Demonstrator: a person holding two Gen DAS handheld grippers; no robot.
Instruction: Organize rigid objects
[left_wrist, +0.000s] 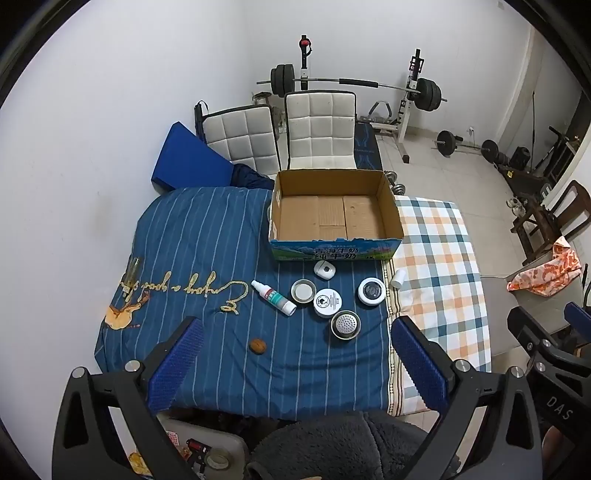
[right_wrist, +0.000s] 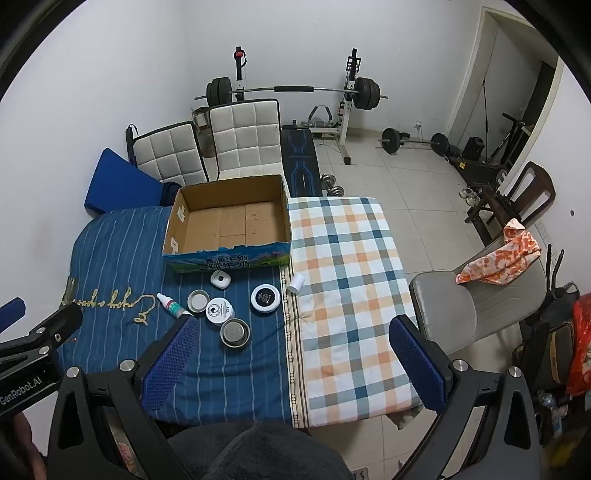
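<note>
An empty open cardboard box (left_wrist: 334, 216) (right_wrist: 229, 225) stands on the blue striped cloth. In front of it lie a white spray bottle (left_wrist: 273, 297) (right_wrist: 171, 305), a metal lid (left_wrist: 303, 291) (right_wrist: 198, 300), a white tin (left_wrist: 327, 302) (right_wrist: 219, 311), a black-topped round tin (left_wrist: 371, 291) (right_wrist: 265, 298), a metal strainer cup (left_wrist: 345, 325) (right_wrist: 235, 333), a small white rounded device (left_wrist: 324, 269) (right_wrist: 220, 278), a small white bottle (left_wrist: 398, 278) (right_wrist: 296, 283) and a walnut (left_wrist: 257, 346). My left gripper (left_wrist: 295, 358) and right gripper (right_wrist: 291, 354) are open, empty, above the near edge.
A checked cloth (right_wrist: 347, 288) covers the right part of the surface. A glass vial (left_wrist: 130, 277) lies at the far left. Two white chairs (left_wrist: 321, 129) and a blue cushion (left_wrist: 188, 158) stand behind the box. A grey chair (right_wrist: 476, 295) with an orange cloth stands right.
</note>
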